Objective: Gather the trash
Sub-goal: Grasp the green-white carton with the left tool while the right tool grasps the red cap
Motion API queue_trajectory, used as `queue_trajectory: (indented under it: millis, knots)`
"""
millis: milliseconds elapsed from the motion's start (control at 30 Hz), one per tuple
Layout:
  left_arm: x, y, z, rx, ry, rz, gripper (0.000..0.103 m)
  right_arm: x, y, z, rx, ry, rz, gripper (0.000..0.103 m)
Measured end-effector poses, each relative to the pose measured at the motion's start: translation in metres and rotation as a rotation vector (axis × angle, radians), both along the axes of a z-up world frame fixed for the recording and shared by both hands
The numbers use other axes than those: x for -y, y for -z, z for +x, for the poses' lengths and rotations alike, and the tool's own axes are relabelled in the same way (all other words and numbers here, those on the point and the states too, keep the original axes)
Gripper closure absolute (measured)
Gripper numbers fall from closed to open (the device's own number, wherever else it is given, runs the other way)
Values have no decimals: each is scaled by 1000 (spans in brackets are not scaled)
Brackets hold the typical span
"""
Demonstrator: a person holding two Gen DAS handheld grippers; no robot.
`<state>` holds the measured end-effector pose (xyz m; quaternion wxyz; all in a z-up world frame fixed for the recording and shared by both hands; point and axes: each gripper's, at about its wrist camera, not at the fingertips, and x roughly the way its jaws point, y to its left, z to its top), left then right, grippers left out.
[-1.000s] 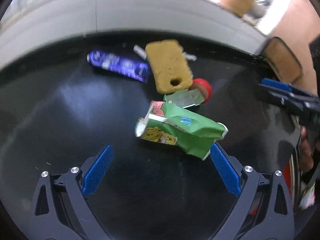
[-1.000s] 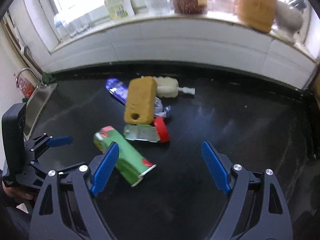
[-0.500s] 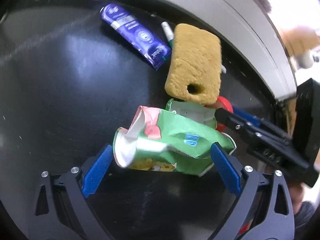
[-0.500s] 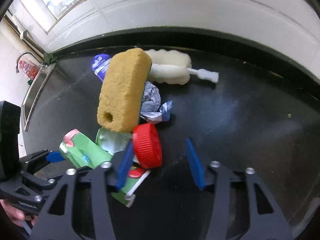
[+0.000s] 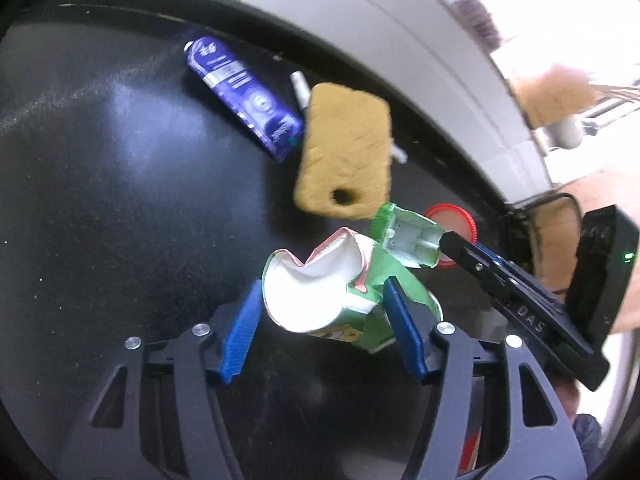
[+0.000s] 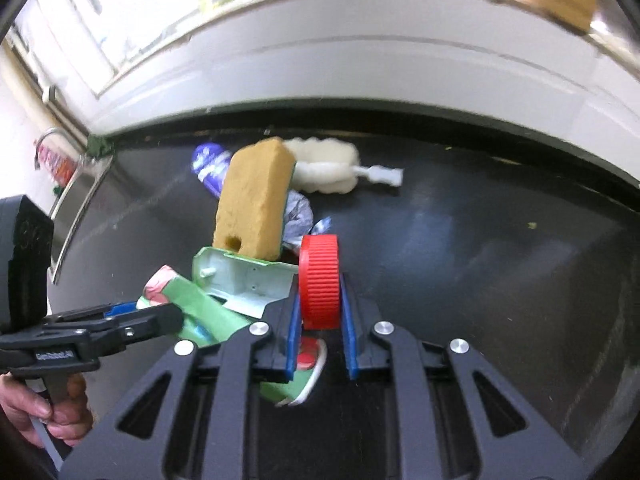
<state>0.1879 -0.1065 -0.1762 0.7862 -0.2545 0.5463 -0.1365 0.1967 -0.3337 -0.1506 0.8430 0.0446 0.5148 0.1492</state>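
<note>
My left gripper (image 5: pixel 322 324) is shut on a crushed green paper cup (image 5: pixel 320 292), its white open mouth facing the camera; the cup also shows in the right wrist view (image 6: pixel 192 308). My right gripper (image 6: pixel 320 324) is shut on a red ribbed cap (image 6: pixel 319 280), held edge-on between the blue pads; the cap shows in the left wrist view (image 5: pixel 450 224) too. A pale green plastic piece (image 6: pixel 240 280) lies between cup and cap. A yellow sponge (image 5: pixel 344 160) leans over it.
A blue tube (image 5: pixel 244 96) lies behind the sponge on the black counter (image 5: pixel 120 220). A white brush head (image 6: pixel 328 166) and a crumpled foil wrapper (image 6: pixel 298 216) lie near the white tiled back wall (image 6: pixel 360 60). A sink (image 6: pixel 76 196) is at the left.
My left gripper has closed on the green cup and tipped its mouth toward the camera. My right gripper has closed on the red cap and holds it edge-on.
</note>
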Motion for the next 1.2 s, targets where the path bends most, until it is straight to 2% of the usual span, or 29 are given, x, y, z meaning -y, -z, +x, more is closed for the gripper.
queue_trajectory:
  millis: [133,267,467,733,933,1200]
  knots:
    - [-10,-20,-10,58,13,-1,44,7,-12,-9,26,62,-13,85]
    - [-15,-39,-25,127,59,98,44,6,-3,-9,-4,81,-64,85]
    - [-32,-18,-26,85,82,176,44,-2,33,-17,-93,83,-102,85]
    - [-59,-8,-38,43,82,169,43,-9,41,-40,-120,117,-78,85]
    - [-65,-12,-42,57,93,195,43,-12,30,-42,-81,127,-75,85]
    - [-76,-41,-49,111,71,189,44,-20,-16,-43,22,128,-91,85]
